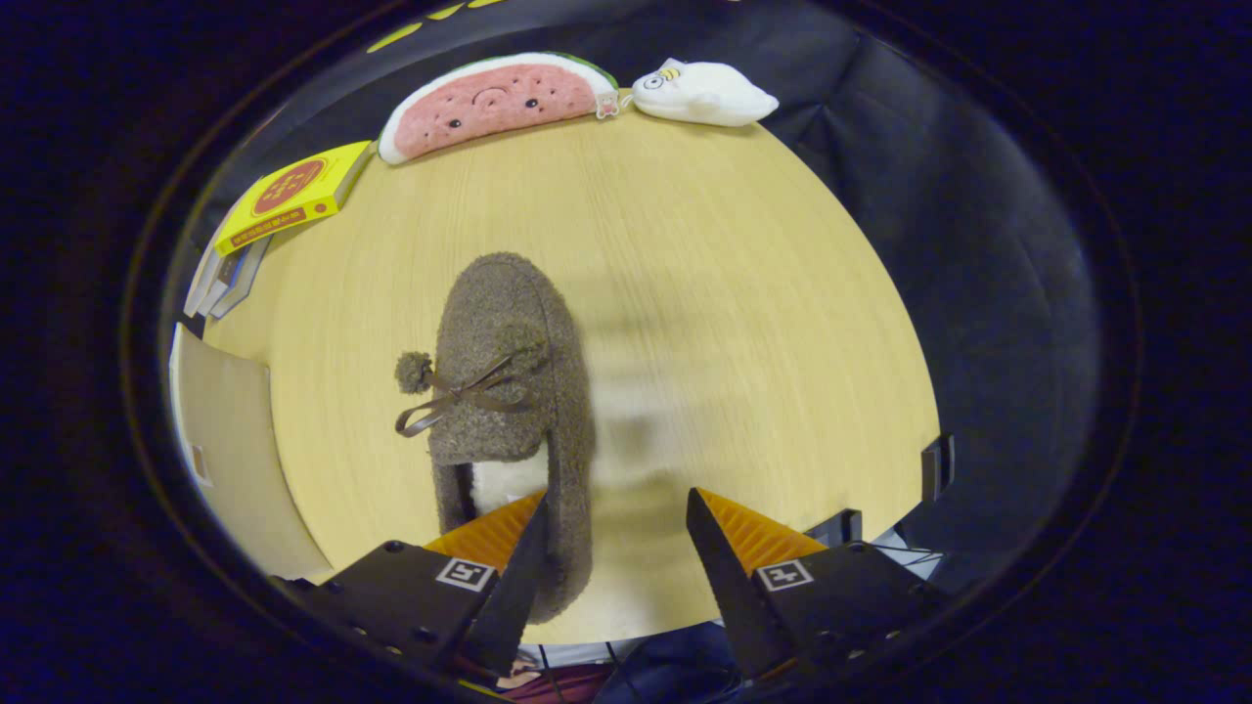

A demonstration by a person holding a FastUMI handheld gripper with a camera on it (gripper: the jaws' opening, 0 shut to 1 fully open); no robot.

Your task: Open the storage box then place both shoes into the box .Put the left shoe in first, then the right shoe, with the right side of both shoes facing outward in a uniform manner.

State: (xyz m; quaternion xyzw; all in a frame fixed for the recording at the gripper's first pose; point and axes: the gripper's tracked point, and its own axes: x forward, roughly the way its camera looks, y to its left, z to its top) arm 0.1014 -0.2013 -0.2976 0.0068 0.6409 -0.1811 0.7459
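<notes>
A brown fuzzy shoe [509, 381] with a bow and pompoms lies on the wooden table [743, 323], toe pointing away from me. My gripper [618, 499] is open over the shoe's heel end. The left finger [514, 567] reaches into the white-lined opening, and the right finger [719, 567] stands apart over bare table. The shoe's right side wall lies between them, and only the left finger is near it. A beige flat-sided box or panel [230, 450], possibly the storage box, stands left of the shoe at the table's edge.
A watermelon plush [494, 103] and a white plush [704, 95] lie at the table's far edge. A yellow box [293, 194] rests on a stack of books [227, 279] at the far left. Black clips [937, 466] sit on the near right edge.
</notes>
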